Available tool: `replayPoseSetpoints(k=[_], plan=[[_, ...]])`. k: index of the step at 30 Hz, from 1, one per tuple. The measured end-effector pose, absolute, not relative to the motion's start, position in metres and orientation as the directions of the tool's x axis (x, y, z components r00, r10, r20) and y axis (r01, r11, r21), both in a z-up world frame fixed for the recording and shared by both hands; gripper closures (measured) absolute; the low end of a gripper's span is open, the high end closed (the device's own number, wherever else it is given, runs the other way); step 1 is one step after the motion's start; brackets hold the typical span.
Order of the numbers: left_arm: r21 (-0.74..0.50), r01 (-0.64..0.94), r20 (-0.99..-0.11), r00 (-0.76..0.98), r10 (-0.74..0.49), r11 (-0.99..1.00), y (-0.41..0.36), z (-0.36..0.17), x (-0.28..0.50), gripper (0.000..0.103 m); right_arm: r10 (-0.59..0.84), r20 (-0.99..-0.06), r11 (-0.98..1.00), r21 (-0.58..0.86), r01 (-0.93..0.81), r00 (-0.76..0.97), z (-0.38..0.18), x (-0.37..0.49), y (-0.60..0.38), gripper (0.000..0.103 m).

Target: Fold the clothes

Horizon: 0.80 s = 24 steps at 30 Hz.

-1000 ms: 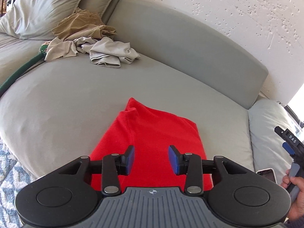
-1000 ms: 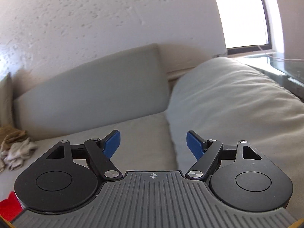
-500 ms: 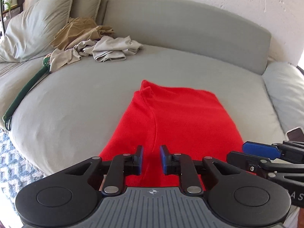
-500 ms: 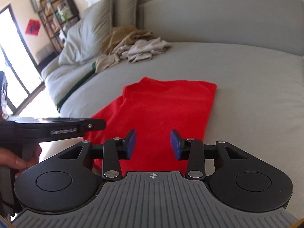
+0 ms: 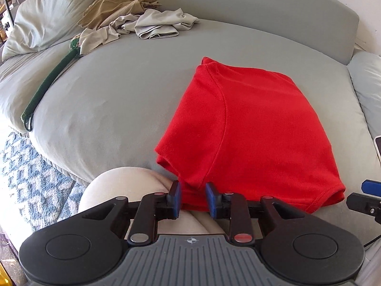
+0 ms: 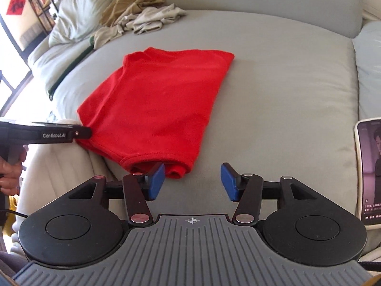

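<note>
Red shirt (image 5: 240, 128) lies folded on grey sofa seat (image 5: 107, 100), roughly a rectangle, flat on top, sleeve seam curving down the left part, hems bunched at near edge. Near edge sits at seat front, by person's knee (image 5: 123, 186).

Left gripper (image 5: 192, 199): near-left corner of shirt sits btwn the blue pads (image 5: 176, 197), jaws opening, narrow gap; pads don't visibly press the cloth, so released, not grasping. In right wrist view its tip meets shirt's left edge.

Right gripper (image 6: 192, 182): jaws opening, wide apart, nothing btwn them but bare seat. Shirt's near-right corner lies just beside left pad (image 6: 157, 182), partly behind it; contact can't tell.

Loose beige/tan clothes pile (image 5: 133, 21) far back-left, well apart from shirt. Phone (image 6: 369, 174) at right edge on cushion.
</note>
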<state>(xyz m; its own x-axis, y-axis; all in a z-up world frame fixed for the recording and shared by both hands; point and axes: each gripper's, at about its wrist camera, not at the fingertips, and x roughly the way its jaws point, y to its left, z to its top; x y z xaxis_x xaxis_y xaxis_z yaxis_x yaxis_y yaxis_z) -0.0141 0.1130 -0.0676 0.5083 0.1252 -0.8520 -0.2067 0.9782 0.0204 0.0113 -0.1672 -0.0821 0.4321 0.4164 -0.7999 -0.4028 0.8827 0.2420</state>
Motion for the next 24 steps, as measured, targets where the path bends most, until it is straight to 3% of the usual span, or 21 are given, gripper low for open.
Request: replayPoseSetpoints(k=[5, 8, 10, 14, 18, 24], plan=[[-0.033, -0.227, -0.826, 0.554, 0.101, 0.973, 0.124, -0.050, -0.025, 0.063, 0.450, -0.783, 0.887, 0.338, -0.314, 0.430, -0.081, 0.015, -0.179, 0.033], [-0.110, -0.260, -0.817, 0.574, 0.062, 0.959, 0.140, -0.043, -0.026, 0.047, 0.444, -0.788, 0.893, 0.349, -0.285, 0.427, -0.082, 0.016, -0.181, 0.024], [-0.165, -0.311, -0.810, 0.584, 0.052, 0.936, 0.158, -0.040, -0.027, 0.029, 0.439, -0.787, 0.897, 0.356, -0.262, 0.433, -0.082, 0.017, -0.184, 0.023], [-0.306, -0.425, -0.790, 0.612, 0.022, 0.852, 0.200, -0.037, -0.025, 0.025, 0.464, -0.770, 0.885, 0.424, -0.192, 0.438, -0.081, 0.021, -0.195, 0.017], [-0.490, -0.369, -0.787, 0.577, -0.219, 0.790, 0.222, -0.060, 0.006, 0.024, 0.487, -0.757, 0.863, 0.493, -0.109, 0.435, -0.089, 0.024, -0.208, 0.017], [-0.500, -0.304, -0.807, 0.502, -0.310, 0.811, 0.219, -0.091, 0.049, 0.026, 0.484, -0.760, 0.861, 0.503, -0.079, 0.434, -0.092, 0.022, -0.211, 0.017]])
